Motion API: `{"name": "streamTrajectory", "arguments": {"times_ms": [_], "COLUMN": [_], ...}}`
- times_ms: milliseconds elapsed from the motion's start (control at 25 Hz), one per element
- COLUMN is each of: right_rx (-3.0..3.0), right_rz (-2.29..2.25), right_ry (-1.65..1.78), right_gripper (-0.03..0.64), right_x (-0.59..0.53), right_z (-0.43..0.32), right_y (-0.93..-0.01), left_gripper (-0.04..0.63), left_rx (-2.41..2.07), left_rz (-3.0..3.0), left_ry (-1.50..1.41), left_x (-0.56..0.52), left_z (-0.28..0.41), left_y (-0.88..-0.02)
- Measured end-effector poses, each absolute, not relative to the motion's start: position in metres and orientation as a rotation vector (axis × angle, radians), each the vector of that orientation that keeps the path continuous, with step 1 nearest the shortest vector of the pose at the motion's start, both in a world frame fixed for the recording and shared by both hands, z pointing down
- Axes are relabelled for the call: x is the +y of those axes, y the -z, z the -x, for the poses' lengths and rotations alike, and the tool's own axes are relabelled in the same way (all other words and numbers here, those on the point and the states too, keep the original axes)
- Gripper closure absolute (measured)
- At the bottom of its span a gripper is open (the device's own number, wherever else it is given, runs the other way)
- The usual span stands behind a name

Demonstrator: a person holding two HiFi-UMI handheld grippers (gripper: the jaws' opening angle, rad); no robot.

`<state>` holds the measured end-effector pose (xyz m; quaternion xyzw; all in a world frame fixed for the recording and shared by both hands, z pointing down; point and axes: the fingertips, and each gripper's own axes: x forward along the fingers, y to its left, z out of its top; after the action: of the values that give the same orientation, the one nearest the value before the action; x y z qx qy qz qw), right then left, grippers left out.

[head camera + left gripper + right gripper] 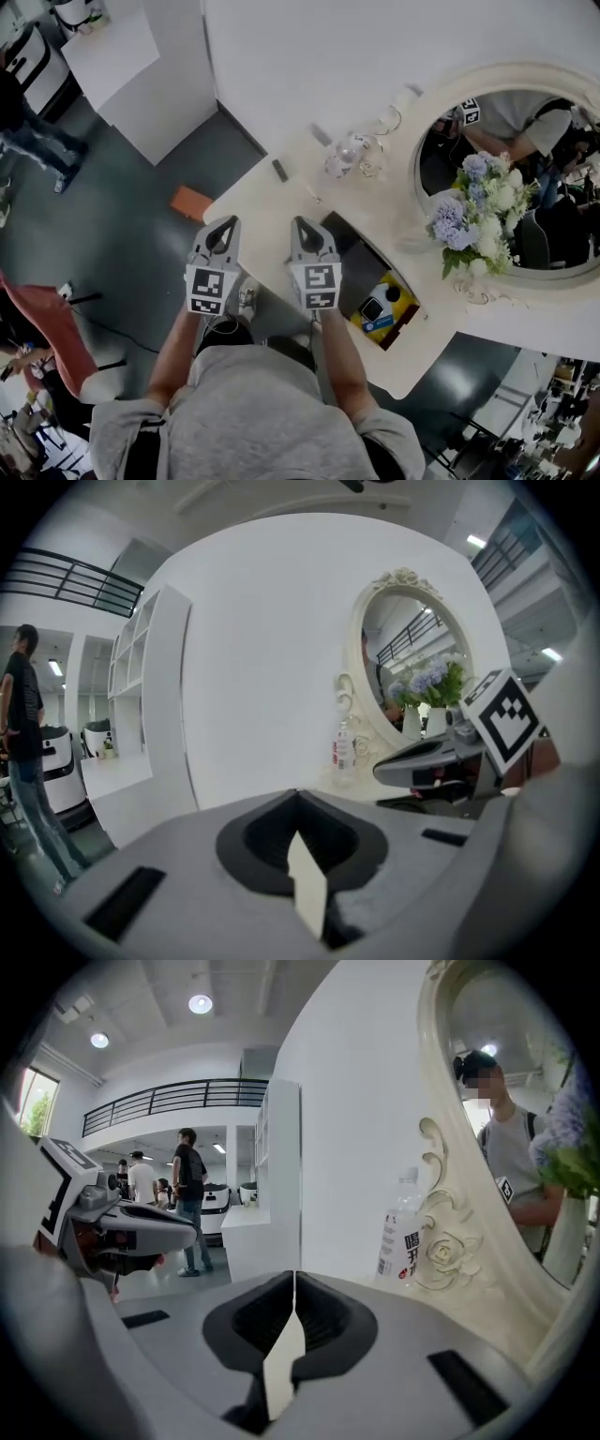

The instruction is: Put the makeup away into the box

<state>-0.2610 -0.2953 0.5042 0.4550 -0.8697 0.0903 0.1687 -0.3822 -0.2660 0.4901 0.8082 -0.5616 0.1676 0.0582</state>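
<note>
Left gripper (223, 225) (298, 799): jaws pressed together with nothing between them, held over the front-left edge of the cream table (281, 211). Right gripper (305, 225) (294, 1279): jaws likewise closed and empty, just beside the left one, over the table's front edge. Makeup: a small dark stick (279, 170) lay on the table's left corner, ahead of both grippers and touched by neither; whether it was a cosmetic could not be told. Yellow box (382, 307): sat in a dark open compartment (352, 248) at the table front, to the right of the right gripper, with small dark and blue items in it. Clear water bottle (342, 155) (401, 1232): upright near the wall, beside the oval mirror (441, 164) (497, 1147). Flowers (473, 211): blue-and-white bunch standing before the mirror. Orange object (191, 202): on the floor (122, 216), left of the table.
</note>
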Motion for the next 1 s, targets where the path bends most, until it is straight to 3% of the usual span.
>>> {"name": "streamTrajectory", "arguments": {"times_ms": [760, 840, 1000], "right_rx": [-2.258, -2.217, -2.162], "right_rz": [-1.308, -1.311, -1.309], "right_ry": [-0.454, -0.465, -0.519], "right_gripper": [0.595, 0.578, 0.439], "right_x": [-0.405, -0.414, -0.427], "right_z": [0.309, 0.310, 0.313], "right_y": [-0.608, -0.621, -0.647], "left_gripper": [0.592, 0.592, 0.593], "left_rx": [-1.525, -1.517, -1.496], "left_rz": [-2.401, -2.395, -2.379], "left_ry": [-0.594, -0.594, -0.609], "left_x": [-0.366, -0.369, -0.371], "left_z": [0.429, 0.430, 0.433], "left_y": [-0.567, -0.572, -0.583]}}
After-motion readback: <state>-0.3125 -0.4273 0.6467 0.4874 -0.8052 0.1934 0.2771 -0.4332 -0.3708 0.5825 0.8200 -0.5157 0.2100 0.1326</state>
